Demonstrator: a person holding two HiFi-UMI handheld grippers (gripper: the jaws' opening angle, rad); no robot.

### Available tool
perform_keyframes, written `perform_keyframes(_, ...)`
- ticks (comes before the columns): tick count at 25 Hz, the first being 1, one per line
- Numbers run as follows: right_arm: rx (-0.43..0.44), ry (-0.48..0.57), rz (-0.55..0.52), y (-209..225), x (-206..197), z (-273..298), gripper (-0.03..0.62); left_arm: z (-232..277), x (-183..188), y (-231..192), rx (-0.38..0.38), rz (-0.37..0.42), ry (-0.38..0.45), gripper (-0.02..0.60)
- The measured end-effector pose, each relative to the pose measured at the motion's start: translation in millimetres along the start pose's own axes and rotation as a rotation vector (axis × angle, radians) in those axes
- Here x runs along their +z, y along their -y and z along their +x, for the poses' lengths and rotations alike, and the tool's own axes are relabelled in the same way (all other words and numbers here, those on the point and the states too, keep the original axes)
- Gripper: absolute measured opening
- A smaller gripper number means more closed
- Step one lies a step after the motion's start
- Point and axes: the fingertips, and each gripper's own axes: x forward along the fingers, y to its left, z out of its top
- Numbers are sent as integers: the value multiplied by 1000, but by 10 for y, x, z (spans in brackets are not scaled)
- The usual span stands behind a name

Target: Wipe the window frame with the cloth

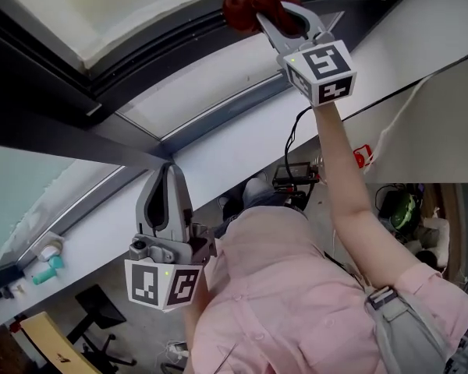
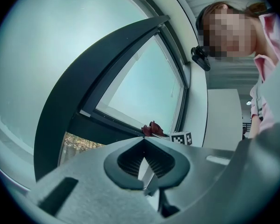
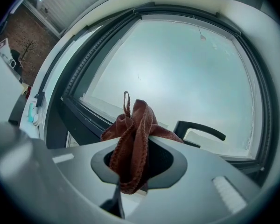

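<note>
Slippage is the main worry. The right hand-held gripper [image 1: 279, 18] is raised on an outstretched arm to the top centre of the head view. Its jaws are clamped on a bunched red-brown cloth [image 1: 249, 5], which lies at the dark window frame [image 1: 164, 49]. From these views I cannot be sure the cloth is actually pressing on the frame.

In the right gripper view the cloth [image 3: 133, 139] is pinched through its middle. Loose folds and a thin loop stand up above the jaws. Friction along the frame could probably drag such a loose wad sideways and out of the grip.

The loop adds a second hazard. The black window handle [image 3: 198, 127] sits just right of the cloth in that view, so a stroke that way might snag on it.

Only a little fabric projects past the jaw tips. If the gripper tilts, bare metal could scrape the frame or the glass [image 3: 177, 69] instead of wiping. Pressure may also be uneven with the arm stretched this far.

The left hand-held gripper [image 1: 169, 174] hangs at the lower left of the head view, jaws closed together on nothing. It is near another dark frame bar [image 1: 78, 135] and could knock it if the person shifts.
</note>
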Motion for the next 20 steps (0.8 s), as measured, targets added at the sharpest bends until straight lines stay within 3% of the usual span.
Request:
perform_keyframes(6, 12, -53, 18, -76, 41, -134, 74, -30, -8, 11, -8, -5, -4, -3)
perform_keyframes(8, -5, 5, 36, -219, 218, -284, 72, -45, 11, -14, -2, -7, -3, -3)
perform_keyframes(10, 1, 163, 64, -508, 516, -413, 72, -65, 33, -56, 9, -6, 1, -3)
perform_keyframes(12, 78, 335, 85, -995, 808, -457, 71, -99, 62, -100, 22, -5, 7, -3)
perform_keyframes(13, 138, 356, 88, -1293, 841, -441, 71, -122, 86, -124, 31, -3, 13, -3)
perform_keyframes(16, 325, 190, 73, -2146, 560, -253, 69, -209, 187, -222, 68, 6, 36, -3)
perform_keyframes(20, 423, 212, 164, -2721, 611, 147, 68, -375, 279, -382, 141, 16, 62, -3)
